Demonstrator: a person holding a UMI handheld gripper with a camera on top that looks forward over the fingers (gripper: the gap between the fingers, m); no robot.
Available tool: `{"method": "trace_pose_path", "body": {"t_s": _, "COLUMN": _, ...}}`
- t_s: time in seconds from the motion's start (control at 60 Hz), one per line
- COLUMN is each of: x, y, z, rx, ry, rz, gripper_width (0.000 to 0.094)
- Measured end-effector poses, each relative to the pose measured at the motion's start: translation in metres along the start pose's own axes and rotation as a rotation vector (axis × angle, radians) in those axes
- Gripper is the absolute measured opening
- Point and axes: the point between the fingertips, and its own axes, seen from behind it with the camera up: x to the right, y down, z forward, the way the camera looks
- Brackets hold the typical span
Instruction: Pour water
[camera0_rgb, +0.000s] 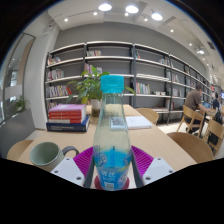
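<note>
A clear plastic water bottle with a light-blue cap and a blue label stands upright between my gripper's two fingers. The pink pads press against its lower body from both sides, so the gripper is shut on the bottle. A pale green mug stands on the wooden table to the left of the fingers, its handle turned toward the bottle. The bottle's base is hidden below the fingers.
A stack of books lies at the table's far left. A potted plant stands behind the bottle, white papers beside it. Wooden chairs and a seated person are at the right. Bookshelves line the back wall.
</note>
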Motion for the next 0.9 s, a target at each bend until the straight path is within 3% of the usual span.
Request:
{"method": "trace_pose_path", "body": {"t_s": 0.05, "x": 0.002, "y": 0.012, "z": -0.003, "rx": -0.051, "ry": 0.006, "rz": -0.027, "gripper_width": 0.0698}}
{"method": "trace_pose_path", "body": {"t_s": 0.117, "x": 0.000, "y": 0.028, "z": -0.008, "rx": -0.103, "ry": -0.002, "rz": -0.060, "gripper_width": 0.0747}}
{"method": "trace_pose_path", "body": {"t_s": 0.4, "x": -0.011, "y": 0.084, "z": -0.097, "rx": -0.322, "ry": 0.015, "rz": -0.097, "gripper_width": 0.0746}}
{"method": "trace_pose_path", "body": {"t_s": 0.583, "x": -0.048, "y": 0.084, "z": -0.167, "rx": -0.422, "ry": -0.005, "rz": -0.084, "gripper_width": 0.0747}}
{"method": "trace_pose_path", "body": {"t_s": 0.9, "x": -0.093, "y": -0.015, "z": -0.219, "rx": -0.306, "ry": 0.003, "rz": -0.037, "gripper_width": 0.0750}}
